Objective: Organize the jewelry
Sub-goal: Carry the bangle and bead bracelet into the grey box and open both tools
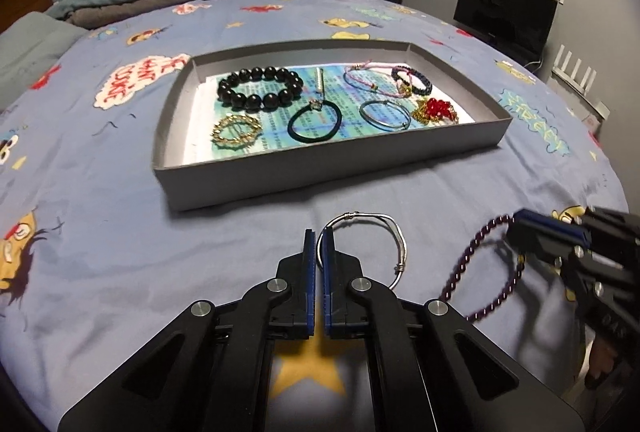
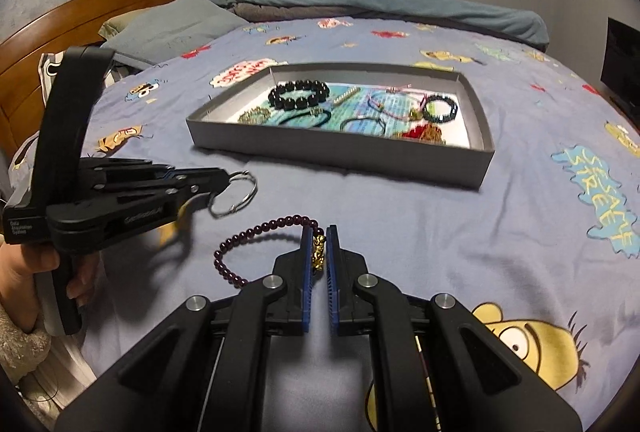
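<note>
A thin silver wire bangle lies on the blue bedspread in front of the tray, and my left gripper is shut on its left side. The same bangle shows at the left gripper in the right wrist view. My right gripper is shut on the gold charm of a dark purple bead bracelet, whose loop hangs out to the left. In the left wrist view the purple bracelet trails from the right gripper.
A shallow grey tray sits mid-bed holding a black bead bracelet, a gold chain bracelet, a black hair tie, a silver hoop, pink cords and a red bead piece. A hand grips the left handle. A monitor stands far right.
</note>
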Motion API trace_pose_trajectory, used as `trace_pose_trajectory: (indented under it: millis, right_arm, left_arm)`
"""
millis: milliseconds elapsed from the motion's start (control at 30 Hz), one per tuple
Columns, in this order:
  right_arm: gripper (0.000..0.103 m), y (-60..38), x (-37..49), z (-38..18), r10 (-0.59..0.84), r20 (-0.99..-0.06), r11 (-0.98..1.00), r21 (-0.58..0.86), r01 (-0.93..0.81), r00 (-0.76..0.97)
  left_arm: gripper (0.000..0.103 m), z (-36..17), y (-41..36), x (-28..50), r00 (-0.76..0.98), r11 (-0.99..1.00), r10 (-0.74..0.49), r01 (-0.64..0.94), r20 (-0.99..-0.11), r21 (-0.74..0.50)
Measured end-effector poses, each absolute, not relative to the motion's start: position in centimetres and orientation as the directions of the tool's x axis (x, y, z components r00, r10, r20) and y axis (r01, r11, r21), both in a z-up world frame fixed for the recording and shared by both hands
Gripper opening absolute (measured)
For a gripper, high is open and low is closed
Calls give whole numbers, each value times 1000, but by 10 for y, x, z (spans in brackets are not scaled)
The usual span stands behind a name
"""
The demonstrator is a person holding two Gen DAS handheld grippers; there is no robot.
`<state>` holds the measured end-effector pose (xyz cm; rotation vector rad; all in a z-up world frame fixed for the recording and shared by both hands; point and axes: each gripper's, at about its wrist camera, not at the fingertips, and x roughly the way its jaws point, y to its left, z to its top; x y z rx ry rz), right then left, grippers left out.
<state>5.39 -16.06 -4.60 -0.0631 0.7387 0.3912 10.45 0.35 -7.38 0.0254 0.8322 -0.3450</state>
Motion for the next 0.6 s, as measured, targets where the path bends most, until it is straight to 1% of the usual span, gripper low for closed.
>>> trace_pose_trajectory:
  millis: [400, 600]
  right_arm:
    - [6, -169, 71, 3, 287, -581, 938, 9, -346, 762]
    - [6, -178, 93, 23, 272, -550, 947, 6, -321, 790]
  left_arm:
    - [3, -32, 32, 105, 687, 944, -310, 307, -657, -123]
    - [3, -24, 41, 128, 693, 953, -287, 278, -662, -122]
